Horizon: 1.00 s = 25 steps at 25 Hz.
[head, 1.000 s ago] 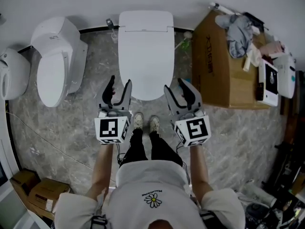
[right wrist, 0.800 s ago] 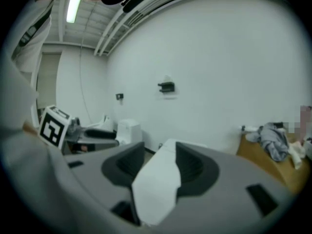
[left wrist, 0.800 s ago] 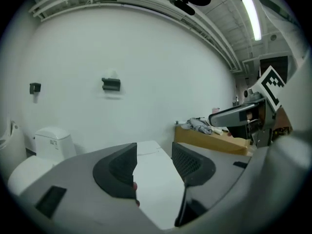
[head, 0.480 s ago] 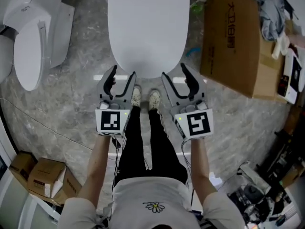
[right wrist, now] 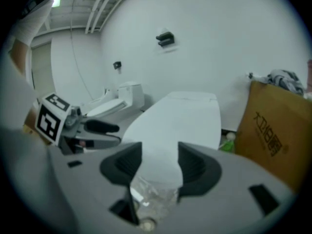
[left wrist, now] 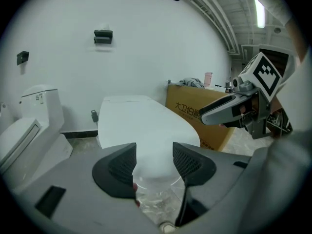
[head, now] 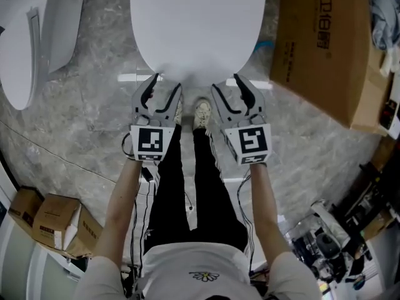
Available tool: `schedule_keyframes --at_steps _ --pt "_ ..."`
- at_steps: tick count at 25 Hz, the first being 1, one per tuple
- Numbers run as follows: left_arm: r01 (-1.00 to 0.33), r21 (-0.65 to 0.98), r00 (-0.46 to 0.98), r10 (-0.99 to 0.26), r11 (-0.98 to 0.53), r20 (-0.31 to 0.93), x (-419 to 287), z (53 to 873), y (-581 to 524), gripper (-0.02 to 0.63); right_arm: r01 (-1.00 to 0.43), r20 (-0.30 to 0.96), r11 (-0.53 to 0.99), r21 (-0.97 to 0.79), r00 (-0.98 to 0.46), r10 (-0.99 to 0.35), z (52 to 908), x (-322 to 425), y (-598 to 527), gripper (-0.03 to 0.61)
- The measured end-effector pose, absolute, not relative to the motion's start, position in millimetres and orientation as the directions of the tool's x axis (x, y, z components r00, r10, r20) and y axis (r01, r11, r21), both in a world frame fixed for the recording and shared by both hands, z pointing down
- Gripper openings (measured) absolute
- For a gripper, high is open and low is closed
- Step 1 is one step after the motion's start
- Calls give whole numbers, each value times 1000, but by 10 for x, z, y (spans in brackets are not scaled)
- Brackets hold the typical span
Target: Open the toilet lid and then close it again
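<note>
The white toilet lid (head: 195, 24) lies closed and fills the top middle of the head view; it also shows as the toilet lid (left wrist: 139, 126) and the toilet lid (right wrist: 178, 123) in the gripper views. My left gripper (head: 160, 91) hangs open just before the lid's front left edge, nothing between its jaws. My right gripper (head: 231, 87) stands open at the front right edge, likewise empty. In the left gripper view the left gripper (left wrist: 153, 162) points at the lid's front, and in the right gripper view the right gripper (right wrist: 160, 161) does the same. Neither touches the lid as far as I can see.
A second white toilet (head: 25, 36) stands at the left. A large cardboard box (head: 328, 49) stands close on the right. Smaller boxes (head: 53, 224) lie at the lower left, clutter (head: 331, 242) at the lower right. The person's shoes (head: 201, 114) are between the grippers on the marble floor.
The view has dropped closer to the toilet, and both grippers have sunk toward the lid's front edge. Both still hold nothing.
</note>
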<state>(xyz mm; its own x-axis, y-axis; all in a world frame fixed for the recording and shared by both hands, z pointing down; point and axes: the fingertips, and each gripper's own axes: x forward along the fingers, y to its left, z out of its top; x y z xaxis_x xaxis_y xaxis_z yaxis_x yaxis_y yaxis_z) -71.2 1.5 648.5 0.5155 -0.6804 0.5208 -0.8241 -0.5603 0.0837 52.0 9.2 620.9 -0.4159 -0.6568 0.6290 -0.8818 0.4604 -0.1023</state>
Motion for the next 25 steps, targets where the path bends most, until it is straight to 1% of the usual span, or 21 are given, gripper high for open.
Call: schedule_keyframes --at_steps 6,13,19,25 --pt "-823 58 485 -647 -565 588 -761 6988 210 242 -866 696 491 -98 -412 -588 6740 507 302 230" --pt "-802 63 478 -575 -594 664 -774 7397 424 242 -878 760 470 -91 -367 -536 7164 573 496 230" --pt "-804 64 472 -570 -591 672 -833 7514 428 242 -887 792 450 -106 -349 -502 7390 603 524 230" --pt "-788 13 470 -587 -616 659 -807 7506 320 241 -890 799 446 -97 -336 -498 7452 603 518 230"
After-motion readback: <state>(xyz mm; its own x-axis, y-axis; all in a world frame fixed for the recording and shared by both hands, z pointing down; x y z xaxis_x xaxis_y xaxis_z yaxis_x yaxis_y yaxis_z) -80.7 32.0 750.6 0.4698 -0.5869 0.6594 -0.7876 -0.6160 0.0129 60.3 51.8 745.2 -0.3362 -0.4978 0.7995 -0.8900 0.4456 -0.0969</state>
